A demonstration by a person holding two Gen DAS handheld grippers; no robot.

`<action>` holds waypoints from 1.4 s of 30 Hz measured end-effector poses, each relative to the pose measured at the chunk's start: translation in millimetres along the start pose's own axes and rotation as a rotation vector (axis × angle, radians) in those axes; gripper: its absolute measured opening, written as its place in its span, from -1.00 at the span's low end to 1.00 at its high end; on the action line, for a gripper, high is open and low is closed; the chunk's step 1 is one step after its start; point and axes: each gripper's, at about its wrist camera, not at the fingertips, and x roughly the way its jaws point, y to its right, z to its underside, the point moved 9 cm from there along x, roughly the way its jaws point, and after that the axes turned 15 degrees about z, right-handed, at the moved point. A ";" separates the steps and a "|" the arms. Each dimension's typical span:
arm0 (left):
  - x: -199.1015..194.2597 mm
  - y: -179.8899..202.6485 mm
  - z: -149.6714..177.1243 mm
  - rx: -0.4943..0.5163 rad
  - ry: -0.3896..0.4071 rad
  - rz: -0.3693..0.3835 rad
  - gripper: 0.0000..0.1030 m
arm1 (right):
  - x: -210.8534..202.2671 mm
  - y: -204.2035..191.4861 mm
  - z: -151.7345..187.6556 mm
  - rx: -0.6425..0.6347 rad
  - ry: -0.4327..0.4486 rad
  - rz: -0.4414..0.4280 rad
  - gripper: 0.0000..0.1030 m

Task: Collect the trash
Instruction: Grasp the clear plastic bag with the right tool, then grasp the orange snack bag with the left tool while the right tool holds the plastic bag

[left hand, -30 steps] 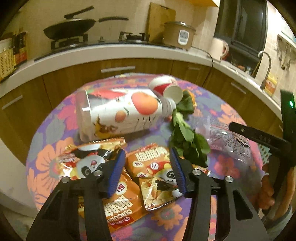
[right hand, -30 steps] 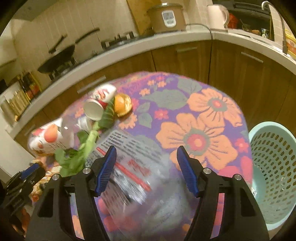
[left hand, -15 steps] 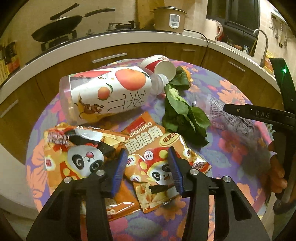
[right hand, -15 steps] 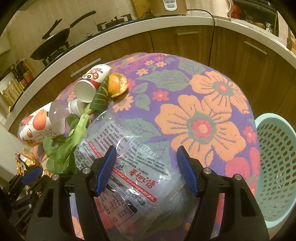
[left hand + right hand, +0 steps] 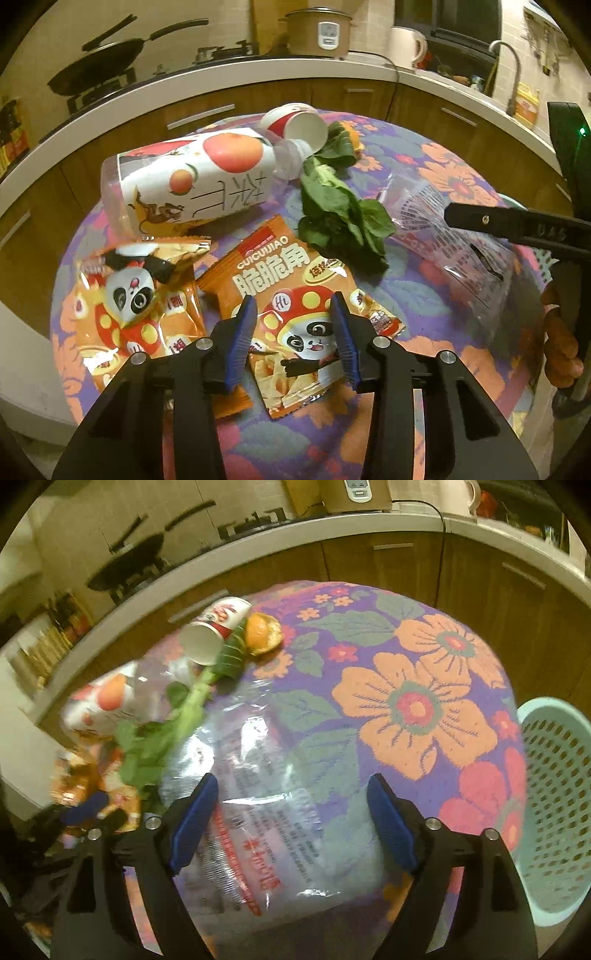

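While my left claw (image 5: 294, 334) hangs with jaws apart, just narrowed, over an orange snack packet (image 5: 295, 317) printed "CUICUIJIAO" with a panda, nothing is gripped. A second panda packet (image 5: 136, 306) lies just beside it on the floral counter (image 5: 417, 701), near a peach-labelled bottle (image 5: 192, 184). My right claw (image 5: 291, 819) has just spread wide over a clear printed bag (image 5: 266, 794); its red lettering is unreadable.
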 end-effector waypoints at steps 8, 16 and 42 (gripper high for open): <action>3.4 15.4 6.3 0.016 -0.014 0.076 -0.22 | 2.6 -27.9 20.1 -0.142 0.010 0.058 0.69; 5.0 25.8 12.8 0.060 -0.044 0.096 -0.17 | -3.1 -25.2 25.9 -0.177 0.036 0.101 -0.19; -28.9 39.4 25.0 0.091 0.057 0.155 -0.18 | -42.8 -10.1 22.0 -0.141 0.141 0.090 -0.44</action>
